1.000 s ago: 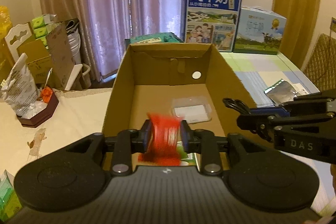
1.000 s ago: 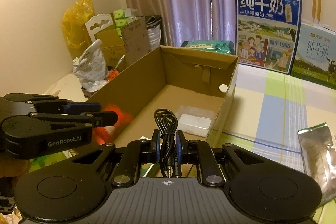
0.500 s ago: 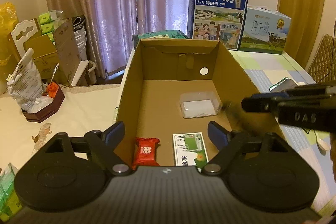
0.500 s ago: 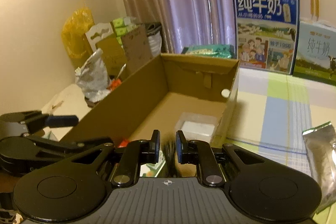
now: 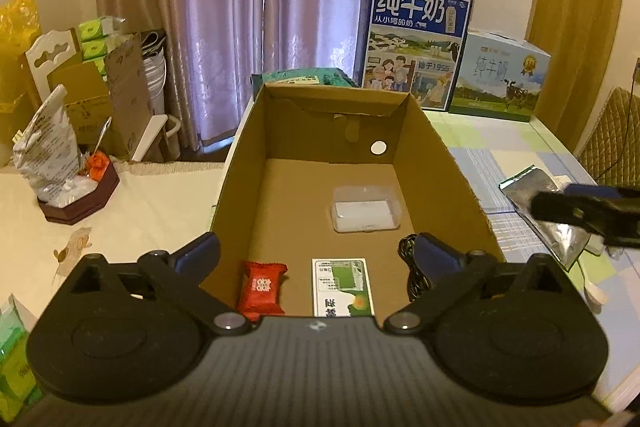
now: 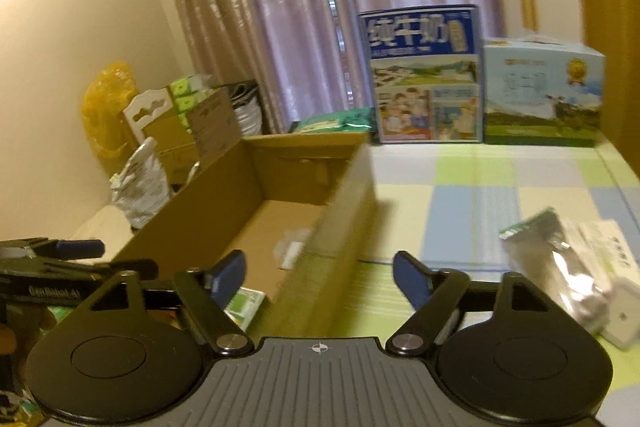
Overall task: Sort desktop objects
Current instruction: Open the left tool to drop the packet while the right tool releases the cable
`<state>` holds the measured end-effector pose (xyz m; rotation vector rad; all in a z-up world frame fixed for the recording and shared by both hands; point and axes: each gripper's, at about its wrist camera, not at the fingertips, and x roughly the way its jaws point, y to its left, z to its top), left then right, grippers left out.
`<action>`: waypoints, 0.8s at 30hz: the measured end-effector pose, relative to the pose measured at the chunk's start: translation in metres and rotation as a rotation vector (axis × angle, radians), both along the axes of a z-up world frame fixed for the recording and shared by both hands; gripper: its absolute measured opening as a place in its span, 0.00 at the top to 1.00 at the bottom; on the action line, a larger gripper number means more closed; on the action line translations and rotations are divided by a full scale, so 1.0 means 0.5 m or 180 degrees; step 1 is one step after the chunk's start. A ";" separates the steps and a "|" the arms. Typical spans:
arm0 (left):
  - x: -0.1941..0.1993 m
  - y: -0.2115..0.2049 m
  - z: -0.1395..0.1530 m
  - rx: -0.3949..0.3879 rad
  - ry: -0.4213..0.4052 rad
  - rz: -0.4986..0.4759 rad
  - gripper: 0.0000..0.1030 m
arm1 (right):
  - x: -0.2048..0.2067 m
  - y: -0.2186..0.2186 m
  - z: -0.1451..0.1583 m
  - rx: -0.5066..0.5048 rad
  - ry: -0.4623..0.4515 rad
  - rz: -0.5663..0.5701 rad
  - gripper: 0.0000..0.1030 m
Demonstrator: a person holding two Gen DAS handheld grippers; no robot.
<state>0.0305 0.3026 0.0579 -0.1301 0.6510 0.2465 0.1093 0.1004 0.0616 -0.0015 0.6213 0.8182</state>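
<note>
Both grippers empty: my left gripper [image 5: 316, 253] is spread wide above the near end of the cardboard box [image 5: 440, 147], my right gripper [image 6: 320, 271] equally wide over its right wall. Box holds red candy [image 5: 262, 285], green card [image 5: 343, 287], black cable [image 5: 412, 267], clear case [image 5: 366, 209]. Next pick is probably the silver pouch [image 6: 560, 263] on the desk [image 6: 472, 195]: I'd come in low, straddle one edge, close gently since foil slips.
</note>
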 end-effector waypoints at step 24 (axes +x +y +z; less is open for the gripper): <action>0.008 -0.272 0.052 -0.0047 -0.0161 -0.0655 0.01 | -0.013 -0.432 -0.066 -0.0350 0.0170 -0.1099 0.05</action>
